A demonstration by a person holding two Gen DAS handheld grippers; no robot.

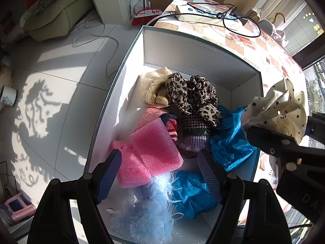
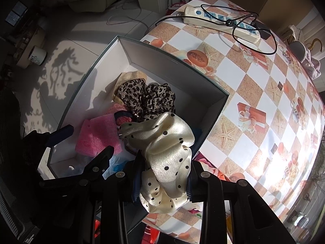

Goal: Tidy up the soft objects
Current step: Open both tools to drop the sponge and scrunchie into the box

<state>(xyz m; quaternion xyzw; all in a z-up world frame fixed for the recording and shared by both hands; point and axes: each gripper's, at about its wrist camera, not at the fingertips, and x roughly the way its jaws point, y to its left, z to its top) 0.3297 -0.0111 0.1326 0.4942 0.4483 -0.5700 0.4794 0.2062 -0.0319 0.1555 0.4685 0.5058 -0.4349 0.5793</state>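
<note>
Below the left gripper (image 1: 160, 174), whose two blue-padded fingers (image 1: 108, 178) stand wide apart with nothing between them, sits a white box (image 1: 195, 50) with many soft things inside. Just under its fingers lie a pink foam piece (image 1: 156, 150) and a light blue fluffy item (image 1: 150, 211). Toward its right finger there is a bright blue mesh cloth (image 1: 229, 140), which continues also lower, near the front of the box. Further ahead of the gripper rest a purple striped knit piece (image 1: 195, 134), a leopard-print scrunchie (image 1: 195, 95) and, at the far end, a beige knitted item (image 1: 156, 87). A small red and white striped thing (image 1: 172, 129) shows between the foam and the purple knit.

To the right of the left gripper, above the right side of the box, the right gripper (image 2: 162, 180) is clenched on a cream scrunchie with black dots (image 2: 168, 154); the satin folds bulge out ahead of its fingers. From the right wrist view this scrunchie hides part of the box contents behind it.

Beyond the box, the table with a checkered cloth (image 2: 254, 105) carries a white power strip (image 2: 221, 23) with a black cable looped over it. On the floor to the left of both grippers stand a white mug (image 1: 8, 98) and, further away, a red broom (image 1: 145, 17).
</note>
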